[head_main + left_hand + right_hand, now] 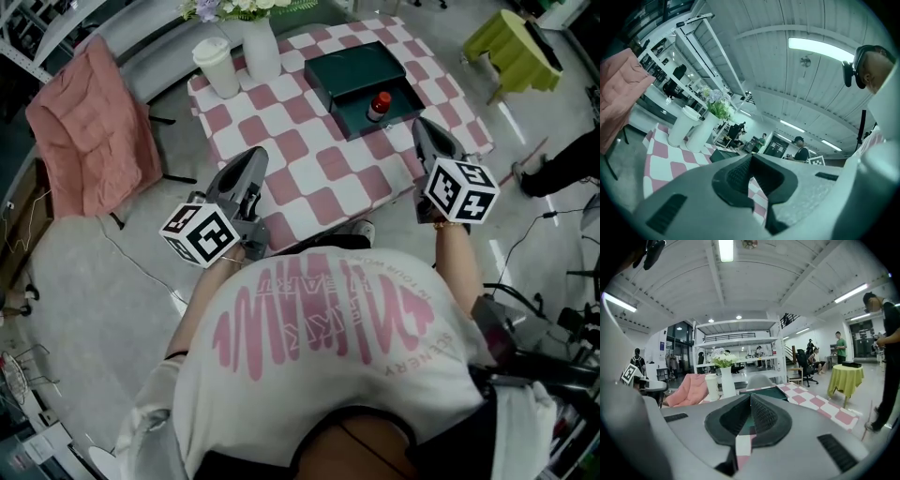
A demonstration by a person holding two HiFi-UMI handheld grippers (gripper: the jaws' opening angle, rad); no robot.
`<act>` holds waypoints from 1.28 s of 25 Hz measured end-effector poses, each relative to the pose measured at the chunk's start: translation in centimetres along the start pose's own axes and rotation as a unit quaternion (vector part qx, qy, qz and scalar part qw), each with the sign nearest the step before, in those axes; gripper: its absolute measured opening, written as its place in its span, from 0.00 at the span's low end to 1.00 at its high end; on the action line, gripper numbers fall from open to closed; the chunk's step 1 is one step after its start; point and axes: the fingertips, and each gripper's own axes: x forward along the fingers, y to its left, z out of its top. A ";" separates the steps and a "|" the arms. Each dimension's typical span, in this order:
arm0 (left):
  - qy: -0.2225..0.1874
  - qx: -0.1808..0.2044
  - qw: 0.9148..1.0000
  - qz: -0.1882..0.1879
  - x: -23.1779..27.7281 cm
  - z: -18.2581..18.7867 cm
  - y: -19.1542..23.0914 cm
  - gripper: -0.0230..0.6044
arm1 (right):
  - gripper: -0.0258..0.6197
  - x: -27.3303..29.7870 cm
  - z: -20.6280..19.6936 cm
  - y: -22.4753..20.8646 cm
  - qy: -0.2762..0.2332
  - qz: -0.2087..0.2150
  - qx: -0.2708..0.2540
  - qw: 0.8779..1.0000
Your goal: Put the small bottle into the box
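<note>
Status: placement appears complete. The small bottle (379, 106), identified by its red cap, sits inside the dark green box (361, 82), in the open section at the box's near right corner. The box rests on the far half of the checkered worktop (309, 178), to the right of a white cup (217, 67) and a white vase (262, 47).

Left gripper (251, 161): jaws closed together, nothing between them. It is held over the near left edge of the worktop, well apart from the box.

Right gripper (424, 127): jaws closed together and empty. It is held at the near right edge of the worktop, near the box but not touching it or the bottle.

Remaining work: judged from the bottle's position, none for the placement itself. Whether the box is to be closed cannot be determined.
</note>
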 end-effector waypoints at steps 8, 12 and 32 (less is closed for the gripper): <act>0.040 0.001 0.999 -0.027 -3.0 -1.8 -1.0 0.05 | 0.05 -4.8 -2.7 1.9 0.006 -0.044 0.029 0.999; 0.055 -0.002 0.998 -0.040 -3.8 -2.7 -1.6 0.05 | 0.05 -7.1 -3.9 2.5 0.004 -0.057 0.042 0.997; 0.025 0.006 1.000 -0.008 -1.3 -5.1 -8.9 0.05 | 0.05 -11.6 -2.1 -1.1 0.004 0.015 0.017 1.000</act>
